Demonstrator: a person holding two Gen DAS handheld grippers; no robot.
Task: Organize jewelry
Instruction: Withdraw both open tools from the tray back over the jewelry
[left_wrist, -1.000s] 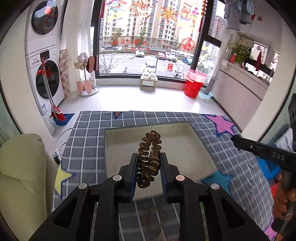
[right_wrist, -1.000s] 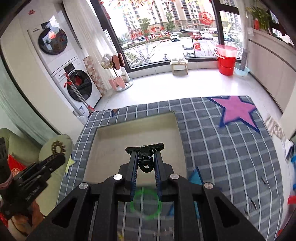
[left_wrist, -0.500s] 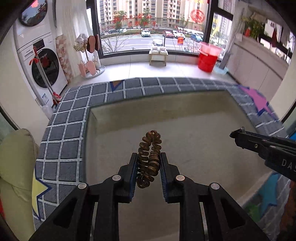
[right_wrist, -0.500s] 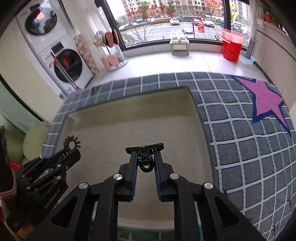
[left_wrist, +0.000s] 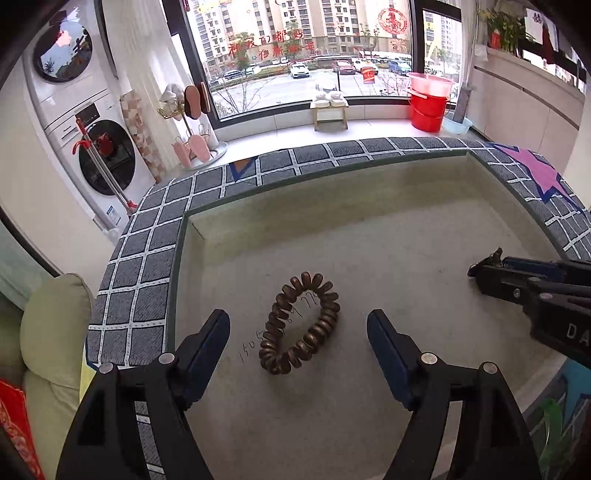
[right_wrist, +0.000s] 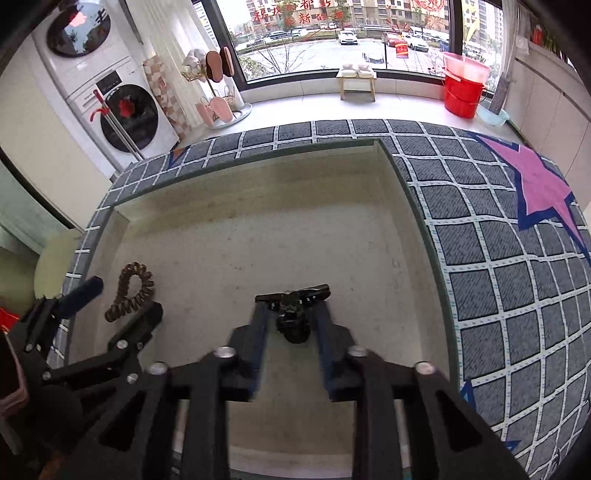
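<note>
A brown spiral hair tie (left_wrist: 300, 323) lies flat on the floor of the shallow beige tray (left_wrist: 369, 236). My left gripper (left_wrist: 298, 332) is open around it, jaws wide apart, touching nothing. The hair tie also shows in the right wrist view (right_wrist: 130, 291), beside the left gripper (right_wrist: 122, 302). My right gripper (right_wrist: 291, 314) is low over the tray floor, its jaws parting and blurred, with a black hair clip (right_wrist: 293, 308) between them. In the left wrist view the right gripper (left_wrist: 487, 267) enters from the right, the clip at its tip.
The tray sits on a grey checked mat (right_wrist: 498, 258) with a pink star (right_wrist: 539, 184). A pale cushion (left_wrist: 51, 332) lies at the left. Green rings (left_wrist: 550, 417) lie on the mat at the lower right. A washer (left_wrist: 96, 155) and red bucket (left_wrist: 428, 107) stand beyond.
My left gripper has opened and let go of the brown hair tie, which now lies flat in the tray. Both grippers have come lower into the tray. My right jaws have started to part.
</note>
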